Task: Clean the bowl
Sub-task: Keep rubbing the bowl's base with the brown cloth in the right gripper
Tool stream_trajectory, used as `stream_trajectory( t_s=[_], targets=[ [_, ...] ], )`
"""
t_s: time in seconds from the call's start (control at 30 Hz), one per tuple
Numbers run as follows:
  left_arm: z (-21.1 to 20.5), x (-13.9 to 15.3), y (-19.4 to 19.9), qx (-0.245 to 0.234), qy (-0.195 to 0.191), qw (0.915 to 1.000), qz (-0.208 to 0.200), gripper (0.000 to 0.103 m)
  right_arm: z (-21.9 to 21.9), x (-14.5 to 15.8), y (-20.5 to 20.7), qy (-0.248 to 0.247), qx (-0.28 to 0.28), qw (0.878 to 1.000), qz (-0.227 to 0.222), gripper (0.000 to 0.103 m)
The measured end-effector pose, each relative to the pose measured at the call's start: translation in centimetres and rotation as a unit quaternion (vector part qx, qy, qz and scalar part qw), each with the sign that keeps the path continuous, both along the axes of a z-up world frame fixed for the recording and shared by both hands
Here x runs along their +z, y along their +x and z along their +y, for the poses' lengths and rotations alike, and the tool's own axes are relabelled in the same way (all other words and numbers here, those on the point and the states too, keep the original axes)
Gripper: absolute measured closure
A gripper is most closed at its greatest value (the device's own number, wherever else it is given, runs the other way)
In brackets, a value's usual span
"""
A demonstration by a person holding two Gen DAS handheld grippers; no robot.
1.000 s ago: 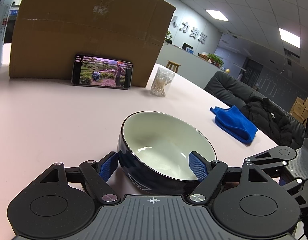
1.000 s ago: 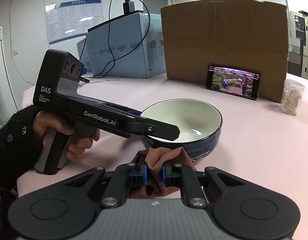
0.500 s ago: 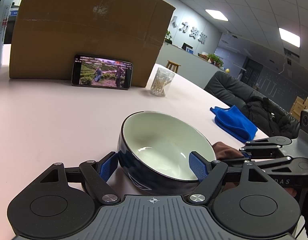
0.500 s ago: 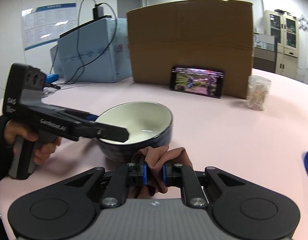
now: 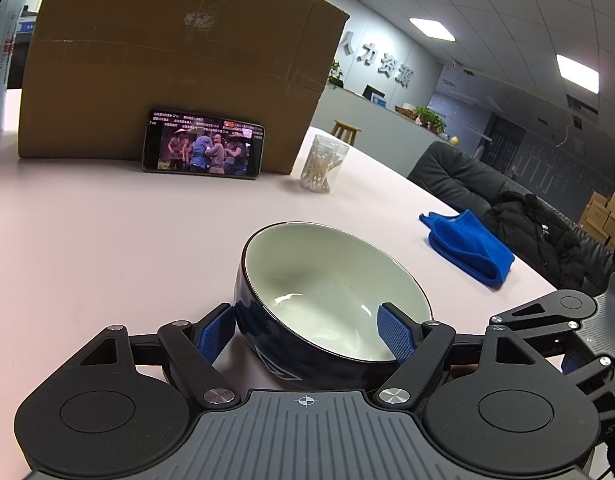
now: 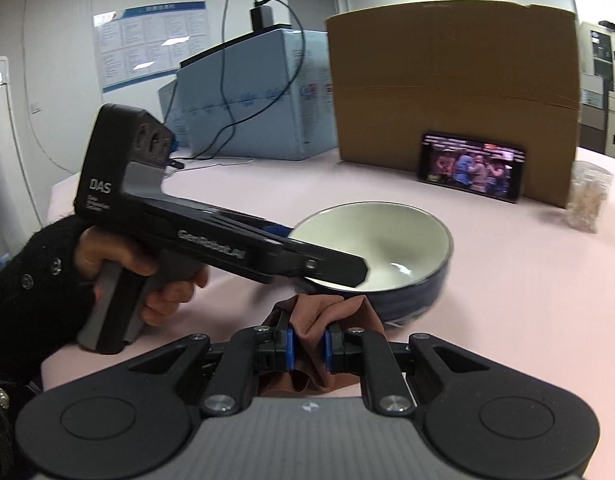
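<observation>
Steadying the bowl (image 5: 327, 292), the left gripper (image 5: 307, 332) clasps its near sides; the right gripper (image 6: 307, 346), pinching the cloth (image 6: 319, 316), must next wipe inside.

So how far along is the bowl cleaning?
Done: the left claw grips the bowl by its near wall, one pad inside, one outside. In hand: the right claw is shut on a brown cloth just short of the bowl. Left: wiping; the cloth isn't inside.
</observation>
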State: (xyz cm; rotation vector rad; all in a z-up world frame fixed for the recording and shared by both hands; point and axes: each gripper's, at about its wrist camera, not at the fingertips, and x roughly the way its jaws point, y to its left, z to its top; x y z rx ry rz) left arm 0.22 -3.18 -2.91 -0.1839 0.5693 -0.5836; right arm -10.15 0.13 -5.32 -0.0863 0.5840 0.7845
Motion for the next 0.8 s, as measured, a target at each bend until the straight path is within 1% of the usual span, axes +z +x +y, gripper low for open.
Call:
stream_trajectory(
  t_s=[0.2,0.43,0.8],
  targets=[
    [-0.1,-0.1,0.1,0.000,-0.001,1.0000,0.000,0.023,-0.6,0.1,-0.1,0.003,-0.009,1.000,0.007,0.089],
    [-0.2,-0.1,0.2,0.000,0.000,1.0000,0.000,0.023,-2.3,0.2,0.2,-0.011,-0.058,0.998,-0.006,0.088],
    [-0.4,-0.1,0.0,0.001,0.000,1.0000,0.000,0.023,-3.2,-0.4,1.2,-0.029,-0.084,0.996,-0.005,0.087]
  ],
)
